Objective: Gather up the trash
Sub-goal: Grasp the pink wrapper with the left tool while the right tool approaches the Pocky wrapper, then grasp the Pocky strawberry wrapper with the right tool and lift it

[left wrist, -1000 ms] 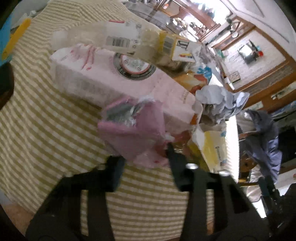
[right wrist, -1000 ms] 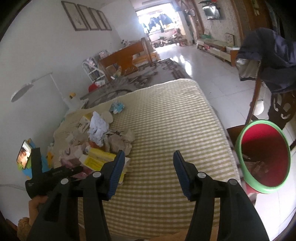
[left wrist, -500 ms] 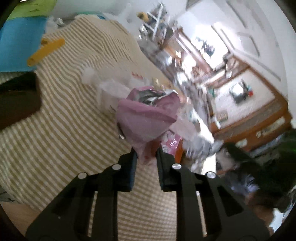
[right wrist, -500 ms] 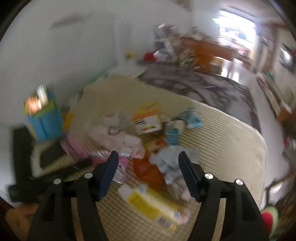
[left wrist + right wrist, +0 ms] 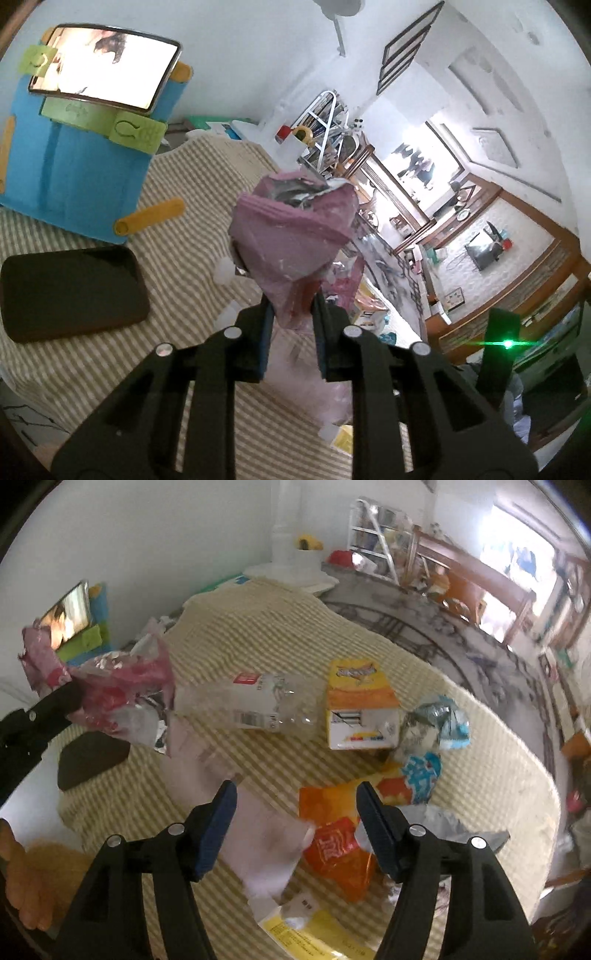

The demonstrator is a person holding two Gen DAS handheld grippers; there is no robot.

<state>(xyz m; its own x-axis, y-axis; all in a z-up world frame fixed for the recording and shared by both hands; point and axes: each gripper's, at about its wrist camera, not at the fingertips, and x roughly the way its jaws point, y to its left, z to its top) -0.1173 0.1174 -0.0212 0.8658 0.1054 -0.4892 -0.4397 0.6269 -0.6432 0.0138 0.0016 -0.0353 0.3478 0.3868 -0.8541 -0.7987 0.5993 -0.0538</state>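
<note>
My left gripper (image 5: 291,314) is shut on a crumpled pink wrapper (image 5: 291,232) with a silver lining, held up above the striped tablecloth (image 5: 192,280). The same wrapper (image 5: 114,686) and the left gripper (image 5: 70,698) show at the left of the right wrist view. My right gripper (image 5: 297,794) is open and empty above trash on the cloth: a clear plastic bottle (image 5: 251,705), an orange-and-white carton (image 5: 360,709), an orange snack bag (image 5: 340,842), blue-and-silver wrappers (image 5: 439,723) and a pale pink package (image 5: 255,834).
A black phone (image 5: 70,291) lies on the cloth left of the left gripper. A blue stand holding a lit tablet (image 5: 96,74) is behind it. A yellow leaflet (image 5: 314,934) lies near the table's front edge. Furniture and shelves fill the room beyond.
My left gripper closed on the pink wrapper and lifted it off the pile. My right gripper swung left from the bin side to hover over the trash pile.
</note>
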